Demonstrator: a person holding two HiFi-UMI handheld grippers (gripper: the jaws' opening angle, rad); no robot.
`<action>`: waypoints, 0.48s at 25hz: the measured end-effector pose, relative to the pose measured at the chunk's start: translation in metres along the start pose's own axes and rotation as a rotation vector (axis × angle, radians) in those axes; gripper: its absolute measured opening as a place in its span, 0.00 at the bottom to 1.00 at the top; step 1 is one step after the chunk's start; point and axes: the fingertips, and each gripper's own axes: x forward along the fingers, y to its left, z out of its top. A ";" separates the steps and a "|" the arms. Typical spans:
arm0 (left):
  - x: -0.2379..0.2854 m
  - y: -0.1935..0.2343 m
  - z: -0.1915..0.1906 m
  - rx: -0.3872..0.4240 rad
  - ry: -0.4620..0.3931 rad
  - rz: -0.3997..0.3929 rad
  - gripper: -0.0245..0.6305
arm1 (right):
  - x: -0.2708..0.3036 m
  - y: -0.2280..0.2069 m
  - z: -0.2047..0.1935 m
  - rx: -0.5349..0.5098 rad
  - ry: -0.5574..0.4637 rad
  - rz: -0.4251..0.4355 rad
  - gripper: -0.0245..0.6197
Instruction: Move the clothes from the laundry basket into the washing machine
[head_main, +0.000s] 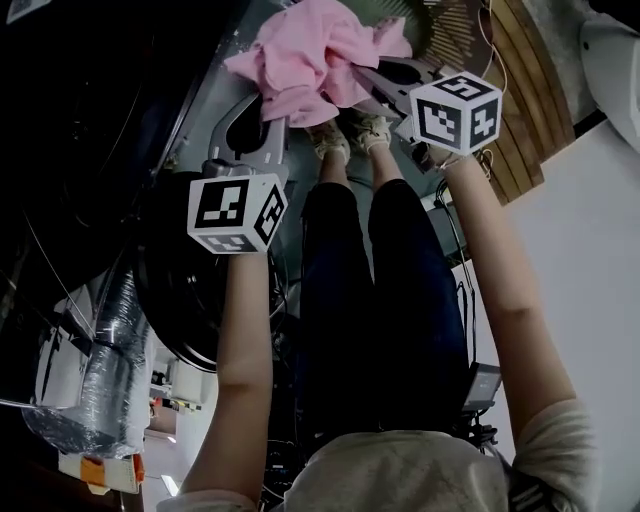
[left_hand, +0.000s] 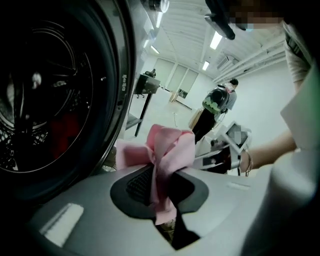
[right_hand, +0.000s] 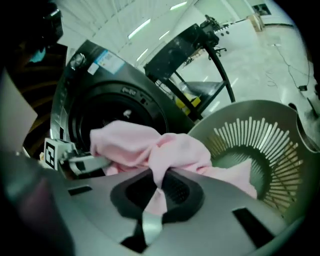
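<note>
Pink garment (head_main: 310, 50) is up at 12 o'clock in head view, stretched between both grippers, off the floor and in front of the washing machine (right_hand: 112, 100). Left gripper (left_hand: 162, 182): fingers together, clamped on a twisted fold of the cloth. Right gripper (right_hand: 157, 185): fingers clamped on another bunched fold. The cloth is soft, matte and wrinkled, knotted-looking where it is pinched. In right gripper view the laundry basket (right_hand: 260, 145) sits at 3 o'clock: grey-green plastic, round, slotted wall. One end of the garment shows against its inside; can't tell if it touches. In left gripper view the washer drum (left_hand: 45, 100) fills 9 o'clock: dark, with perforated metal and a thick glossy round rim. Around: black metal stand (left_hand: 145, 92) at 12 o'clock and a person with a backpack (left_hand: 220, 100) at 1 o'clock, well behind. In head view, the wearer's dark trousers (head_main: 380, 300) and light shoes (head_main: 345, 135) are at centre, a crinkled silver duct hose (head_main: 110, 360) at 8 o'clock, brown wood planks (head_main: 530, 90) at 2 o'clock.
</note>
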 end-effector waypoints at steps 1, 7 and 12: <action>0.005 -0.005 -0.002 0.015 0.018 0.000 0.11 | -0.008 0.012 0.010 0.008 -0.038 0.018 0.08; 0.023 -0.039 0.010 0.028 -0.040 -0.099 0.16 | -0.033 0.074 0.052 -0.017 -0.155 0.080 0.08; 0.021 -0.050 0.018 0.012 -0.064 -0.179 0.42 | -0.040 0.083 0.066 -0.026 -0.172 0.086 0.08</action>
